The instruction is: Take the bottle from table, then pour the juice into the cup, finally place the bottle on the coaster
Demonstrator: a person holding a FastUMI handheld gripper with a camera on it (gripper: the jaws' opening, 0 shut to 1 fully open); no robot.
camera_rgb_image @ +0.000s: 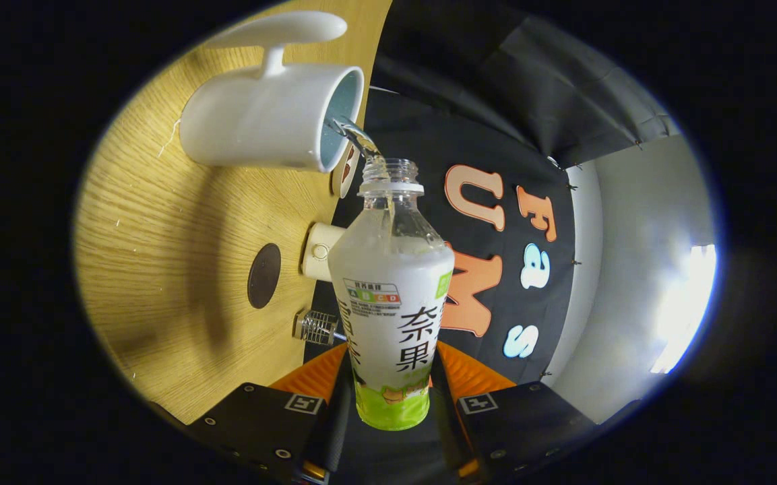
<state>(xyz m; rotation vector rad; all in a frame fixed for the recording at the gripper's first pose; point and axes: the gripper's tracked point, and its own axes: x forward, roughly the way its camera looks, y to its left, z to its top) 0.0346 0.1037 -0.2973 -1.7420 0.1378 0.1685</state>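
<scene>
My gripper (391, 391) is shut on a clear plastic bottle (391, 283) with a white and green label, its cap off. The whole view is rolled sideways, so the bottle is tipped toward a white mug (260, 118) with a blue-grey inside that stands on the wooden table (159, 269). A thin stream of clear liquid (358, 138) runs from the bottle's open mouth over the mug's rim. Both fingers (321, 380) press on the bottle's lower body. A dark round coaster (263, 275) lies flat on the table, beside the bottle's middle.
A small cream-coloured cylinder (321, 250) and a small clear ridged glass object (316, 327) stand on the table close to the bottle. A brown and white round thing (346, 172) sits just behind the mug. Black cloth wall lies beyond the table edge.
</scene>
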